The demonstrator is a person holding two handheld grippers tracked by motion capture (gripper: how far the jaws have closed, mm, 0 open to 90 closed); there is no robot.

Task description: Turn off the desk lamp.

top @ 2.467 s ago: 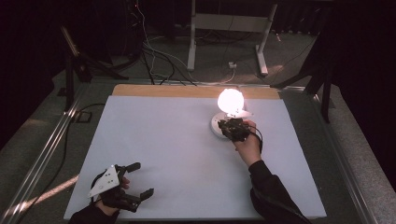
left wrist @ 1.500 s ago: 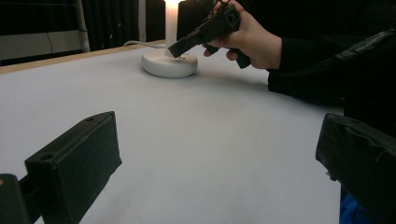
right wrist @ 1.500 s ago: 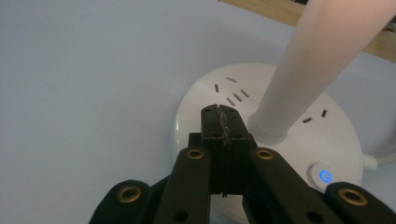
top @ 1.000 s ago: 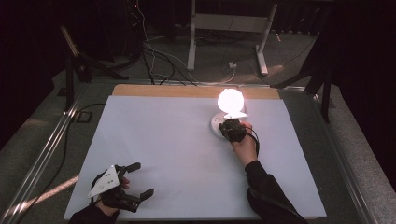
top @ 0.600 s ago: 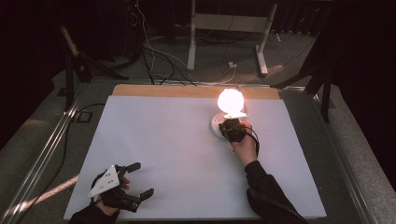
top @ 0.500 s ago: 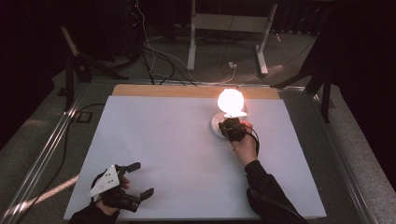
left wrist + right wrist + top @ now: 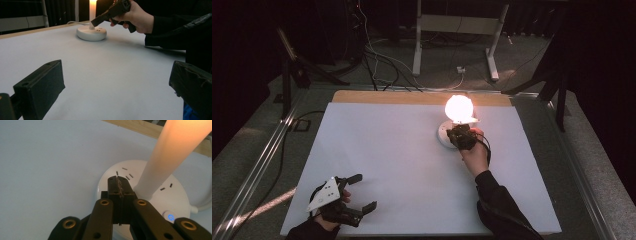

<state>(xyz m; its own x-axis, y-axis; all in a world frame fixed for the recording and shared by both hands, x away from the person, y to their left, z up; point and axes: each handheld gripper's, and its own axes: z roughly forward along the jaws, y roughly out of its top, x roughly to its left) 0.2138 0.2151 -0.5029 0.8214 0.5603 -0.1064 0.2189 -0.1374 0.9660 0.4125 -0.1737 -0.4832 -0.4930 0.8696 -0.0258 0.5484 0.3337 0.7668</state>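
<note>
white sheet (image 7: pixel 402 150) | wooden table edge (image 7: pixel 412 97) | floor cables (image 7: pixel 377 60)

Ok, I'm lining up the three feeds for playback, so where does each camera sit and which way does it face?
High view: above the table's near side, looking forward and down; both forearms enter from below, lit lamp far right.
Left gripper view: rides the open left gripper, looking low across the white table.
Right gripper view: rides the shut right gripper, looking down at the lamp base.
The two gripper views share the lamp base.
</note>
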